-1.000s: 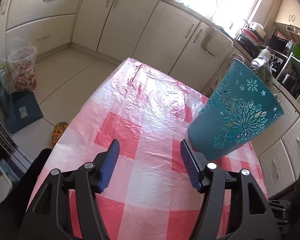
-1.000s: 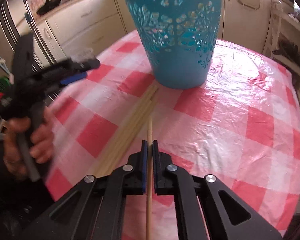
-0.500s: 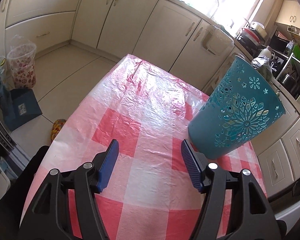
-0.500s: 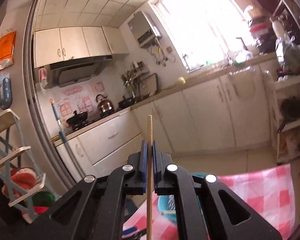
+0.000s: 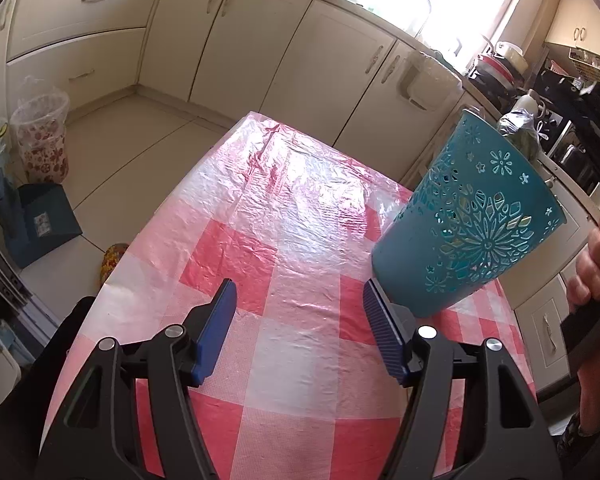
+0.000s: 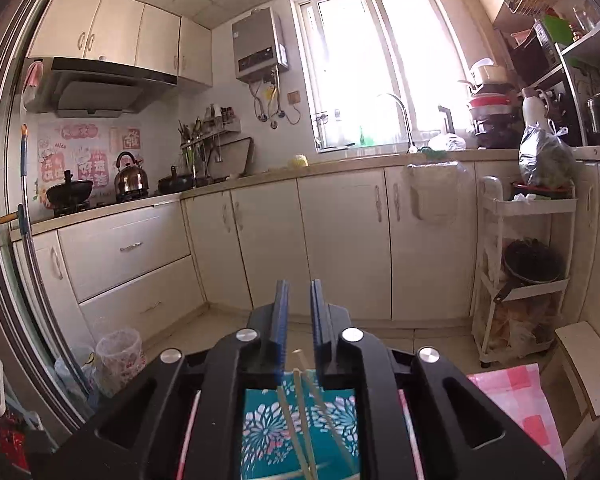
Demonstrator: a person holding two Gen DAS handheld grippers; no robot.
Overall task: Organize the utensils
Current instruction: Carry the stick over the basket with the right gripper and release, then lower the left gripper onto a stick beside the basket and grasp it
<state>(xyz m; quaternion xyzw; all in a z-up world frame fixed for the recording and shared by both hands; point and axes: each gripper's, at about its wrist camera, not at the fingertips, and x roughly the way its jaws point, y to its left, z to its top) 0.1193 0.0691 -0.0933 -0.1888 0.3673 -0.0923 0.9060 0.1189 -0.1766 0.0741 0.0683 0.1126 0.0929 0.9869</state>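
Note:
A teal cut-out holder stands on the pink checked tablecloth, to the right of my left gripper, which is open and empty above the cloth. In the right wrist view my right gripper is slightly open, level, directly above the holder. Several wooden chopsticks lean inside the holder below the jaws; nothing is between the pads.
Cream kitchen cabinets and a counter with a sink lie beyond the table. A white trolley stands at the right. A lined bin and a blue box sit on the floor at the left.
My right gripper was shut on one chopstick and lifted it upright; now the jaws have parted and the chopstick has dropped into the holder. The left gripper barely moved.

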